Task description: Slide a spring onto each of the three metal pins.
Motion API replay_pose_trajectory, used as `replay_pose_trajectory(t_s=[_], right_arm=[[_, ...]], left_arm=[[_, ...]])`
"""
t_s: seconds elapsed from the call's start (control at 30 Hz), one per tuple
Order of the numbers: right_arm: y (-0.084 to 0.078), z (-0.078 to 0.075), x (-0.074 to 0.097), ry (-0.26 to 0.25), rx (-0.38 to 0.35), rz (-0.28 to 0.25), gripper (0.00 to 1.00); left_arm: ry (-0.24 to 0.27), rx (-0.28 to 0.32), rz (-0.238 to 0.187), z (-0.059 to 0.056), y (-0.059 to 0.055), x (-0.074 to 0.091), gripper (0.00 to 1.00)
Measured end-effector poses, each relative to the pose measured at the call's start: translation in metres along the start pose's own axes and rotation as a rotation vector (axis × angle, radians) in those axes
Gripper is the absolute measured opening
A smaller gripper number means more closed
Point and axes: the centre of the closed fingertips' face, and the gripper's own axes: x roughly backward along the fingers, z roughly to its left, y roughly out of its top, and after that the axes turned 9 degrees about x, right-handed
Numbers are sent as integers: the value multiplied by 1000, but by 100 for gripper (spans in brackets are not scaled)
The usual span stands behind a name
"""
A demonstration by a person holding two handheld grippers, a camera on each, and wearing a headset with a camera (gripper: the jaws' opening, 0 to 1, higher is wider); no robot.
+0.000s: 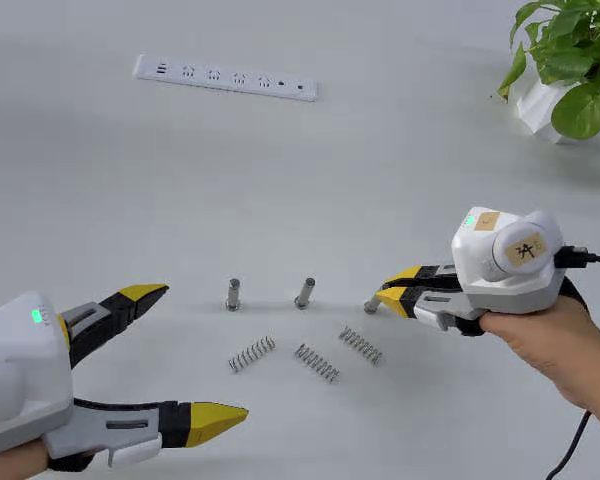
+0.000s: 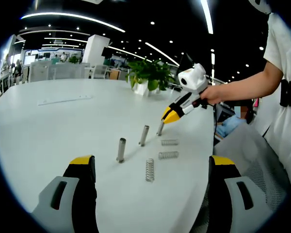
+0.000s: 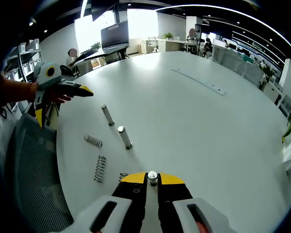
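Three metal pins stand in a row on the white table: the left pin (image 1: 233, 293), the middle pin (image 1: 305, 292) and the right pin (image 1: 372, 304). Three loose springs lie in front of them: one at the left (image 1: 252, 353), one in the middle (image 1: 317, 362) and one at the right (image 1: 361, 345). My right gripper (image 1: 392, 291) is shut on the right pin (image 3: 152, 177), whose top shows between the yellow tips. My left gripper (image 1: 195, 355) hangs open at the lower left, short of the springs, with nothing in it. In the left gripper view the pins (image 2: 144, 135) and springs (image 2: 150, 170) lie ahead.
A white power strip (image 1: 225, 78) lies at the far side of the table. A potted plant (image 1: 565, 70) stands at the far right corner. A mesh chair (image 3: 34, 184) stands by the table's edge near the left gripper (image 3: 63, 87).
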Motion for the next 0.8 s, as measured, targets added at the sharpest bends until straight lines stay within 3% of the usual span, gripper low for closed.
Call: replay_pose_trajectory(t_s=[0.8], right_arm=[[3,2,4,-2,-11,-17,13]], left_arm=[[1,-11,1,-2,3,1,96]])
